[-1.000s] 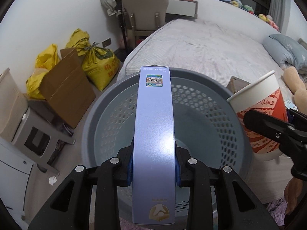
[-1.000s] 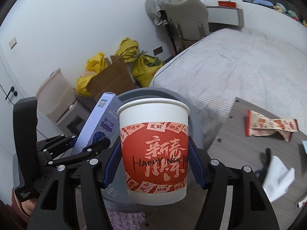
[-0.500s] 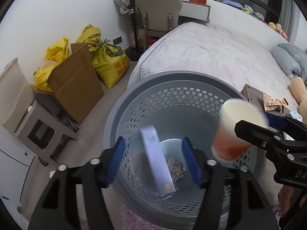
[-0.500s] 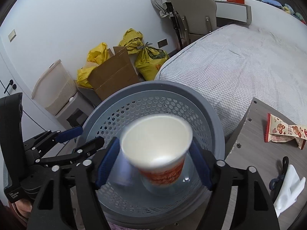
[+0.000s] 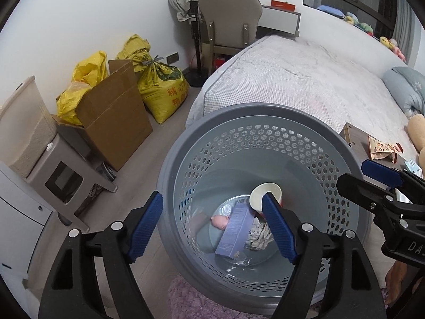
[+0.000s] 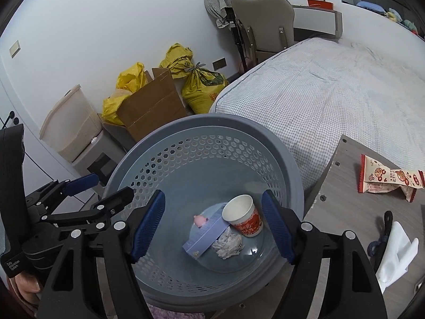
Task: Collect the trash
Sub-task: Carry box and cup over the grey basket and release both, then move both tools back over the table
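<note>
A grey perforated trash basket (image 5: 239, 114) (image 6: 202, 122) stands on the floor below both grippers. On its bottom lie a lavender box (image 5: 235, 230) (image 6: 205, 232), a red and white paper cup (image 5: 265, 195) (image 6: 243, 219), crumpled paper (image 5: 259, 238) (image 6: 228, 243) and a small pink toy (image 5: 220, 220) (image 6: 199, 219). My left gripper (image 5: 212, 228) is open and empty above the basket. My right gripper (image 6: 212, 226) is open and empty above it too. Each gripper shows in the other's view.
A wooden table (image 6: 353, 212) at the right holds a snack wrapper (image 6: 385, 179) (image 5: 382, 150), a white tissue (image 6: 395, 252) and a dark cord (image 6: 382, 231). A bed (image 6: 332, 85) lies behind. A cardboard box (image 5: 114, 114), yellow bags (image 5: 162, 85) and a chair (image 5: 228, 24) stand by the wall.
Both grippers opened. The lavender box fell from my left gripper and the paper cup from my right gripper; both now rest at the bottom of the basket.
</note>
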Available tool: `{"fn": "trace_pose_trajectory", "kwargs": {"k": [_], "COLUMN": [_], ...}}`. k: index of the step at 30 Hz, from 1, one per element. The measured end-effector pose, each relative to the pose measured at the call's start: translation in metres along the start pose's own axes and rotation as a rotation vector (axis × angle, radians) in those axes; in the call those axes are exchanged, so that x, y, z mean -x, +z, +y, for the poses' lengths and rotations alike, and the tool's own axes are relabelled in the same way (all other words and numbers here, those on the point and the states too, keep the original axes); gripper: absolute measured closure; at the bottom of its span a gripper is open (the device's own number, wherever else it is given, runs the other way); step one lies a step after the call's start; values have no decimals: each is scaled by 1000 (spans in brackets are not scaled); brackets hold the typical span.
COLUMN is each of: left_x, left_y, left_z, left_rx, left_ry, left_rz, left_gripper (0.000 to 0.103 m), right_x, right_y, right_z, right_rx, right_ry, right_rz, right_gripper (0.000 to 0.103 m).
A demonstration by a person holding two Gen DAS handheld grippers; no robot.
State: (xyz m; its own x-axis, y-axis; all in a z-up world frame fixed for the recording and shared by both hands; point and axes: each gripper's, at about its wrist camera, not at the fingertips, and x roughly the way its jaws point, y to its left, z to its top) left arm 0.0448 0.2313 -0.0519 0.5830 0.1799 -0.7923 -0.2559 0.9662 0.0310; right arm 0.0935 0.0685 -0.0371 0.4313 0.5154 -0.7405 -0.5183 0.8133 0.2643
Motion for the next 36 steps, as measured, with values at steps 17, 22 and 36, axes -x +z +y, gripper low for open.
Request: {"fn": "trace_pose_trajectory", "kwargs": {"k": [17,22,36], "left_x": [21,27,41], "left_y": [-5,-7,-12], "left_z": [0,-8,-80], "left_rx": [10,-4,-82], "left_ry": [25,12,-108], "left_rz": [-42,-56,-91], "left_gripper": [7,6,6], "right_x": [26,43,131], "right_y": [-7,-16,-77], "right_z": [0,-8,-80], "right_rx": [-17,-36,-169], "right_ry": [-20,-35,-246], "right_rz": [-46,-73,-154], "right_gripper": [31,31,31]}}
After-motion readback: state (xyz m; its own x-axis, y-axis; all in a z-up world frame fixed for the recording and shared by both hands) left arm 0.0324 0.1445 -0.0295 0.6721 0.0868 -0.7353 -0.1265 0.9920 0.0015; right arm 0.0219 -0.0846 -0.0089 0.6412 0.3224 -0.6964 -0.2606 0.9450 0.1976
